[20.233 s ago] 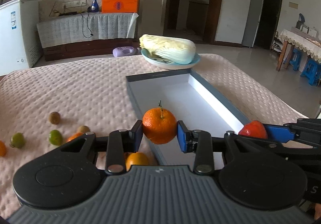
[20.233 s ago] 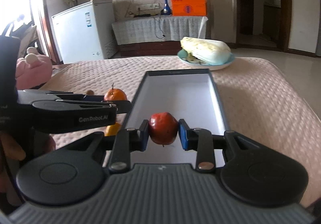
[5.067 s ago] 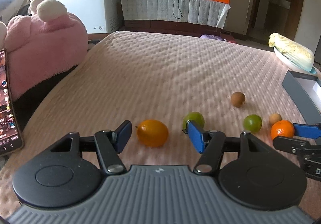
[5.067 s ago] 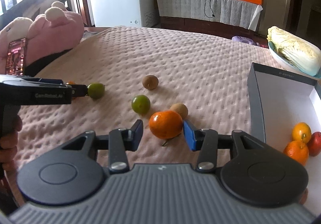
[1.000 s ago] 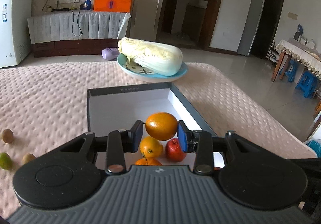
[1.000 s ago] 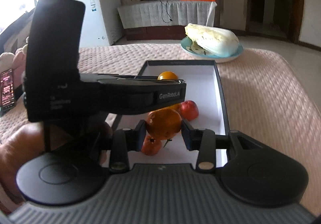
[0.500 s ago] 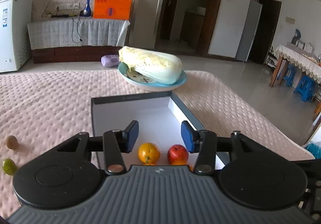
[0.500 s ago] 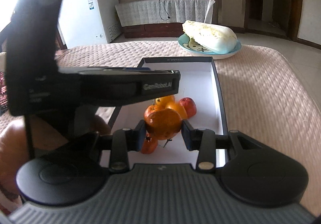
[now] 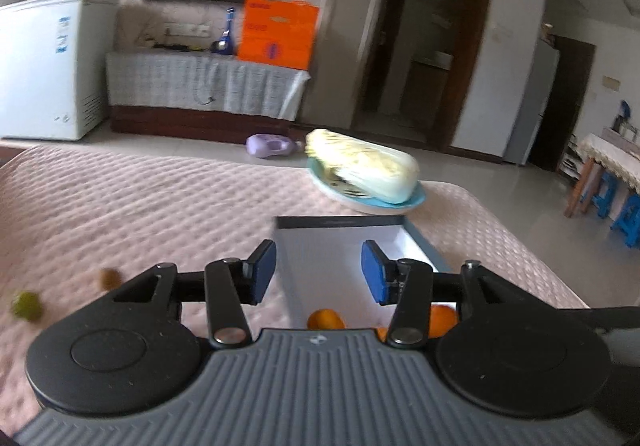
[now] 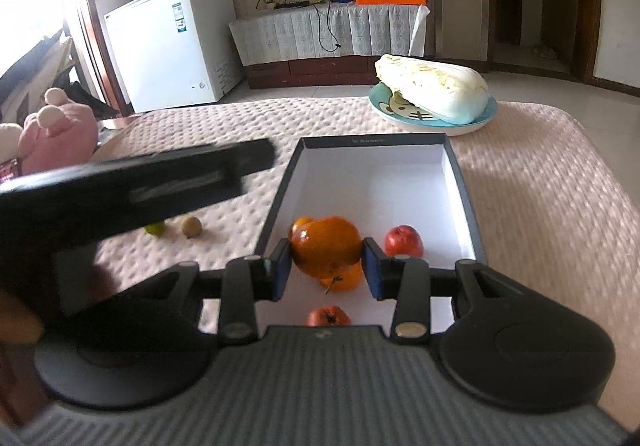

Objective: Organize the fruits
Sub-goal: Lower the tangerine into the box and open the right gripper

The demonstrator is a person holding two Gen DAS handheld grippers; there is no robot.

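- Right gripper point(image 10: 323, 272): closed on an orange point(image 10: 326, 244), which it holds above the near end of the box point(image 10: 460, 182); both pads press the fruit's sides.
- Step in hand, as judged: setting this orange into the box. Lower it until it nearly rests on the white floor, then open gently, so it neither drops nor rolls.
- Fruit already in the box: a red fruit point(image 10: 328, 316) nearest, another orange point(image 10: 300, 226) touching the held one from behind, a second red fruit point(image 10: 403, 240) to the right. Aim for a bare patch; the far half is free.
- Left gripper point(image 9: 318, 272): open wide and empty, over the box's left edge, blurred. Keep it away from the right gripper's path.
- Bed point(image 10: 540, 174): a green fruit point(image 10: 155, 229) and a brown fruit point(image 10: 191, 226) lie left of the box, not yet gathered.
- Farthest: a cabbage point(image 10: 434, 88) on a plate point(image 10: 468, 122), beyond the box.
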